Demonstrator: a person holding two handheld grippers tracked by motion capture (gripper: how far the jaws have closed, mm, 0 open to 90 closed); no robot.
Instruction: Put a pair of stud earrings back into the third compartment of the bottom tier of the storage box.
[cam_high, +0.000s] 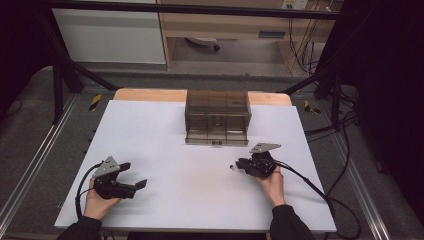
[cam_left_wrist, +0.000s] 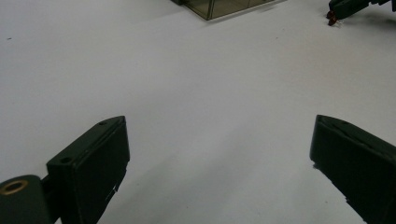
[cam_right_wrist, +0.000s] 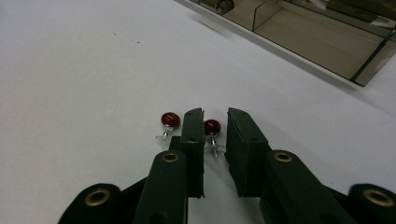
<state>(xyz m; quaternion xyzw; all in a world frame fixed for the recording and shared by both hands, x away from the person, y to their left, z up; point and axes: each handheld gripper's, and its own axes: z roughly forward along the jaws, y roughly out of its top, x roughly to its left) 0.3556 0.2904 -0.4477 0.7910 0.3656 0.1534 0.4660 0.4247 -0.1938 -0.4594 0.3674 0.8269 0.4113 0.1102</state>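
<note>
Black, flat-faced jaws of the right gripper (cam_right_wrist: 215, 122) pinch one small red earring (cam_right_wrist: 212, 127), a glossy round bead on a thin metal post, low over the tabletop's right half. Smooth and matt, the white rectangular tabletop (cam_high: 165, 150) carries a smoky translucent plastic drawer box (cam_high: 217, 117) at the middle of its far edge, its drawer pulled out toward the grippers. Near the front-left corner, the left gripper (cam_high: 136, 175) rests spread with nothing between its jaws. Two earrings lie here; the second red earring (cam_right_wrist: 170, 120) sits just outside the right gripper's jaw.
</note>
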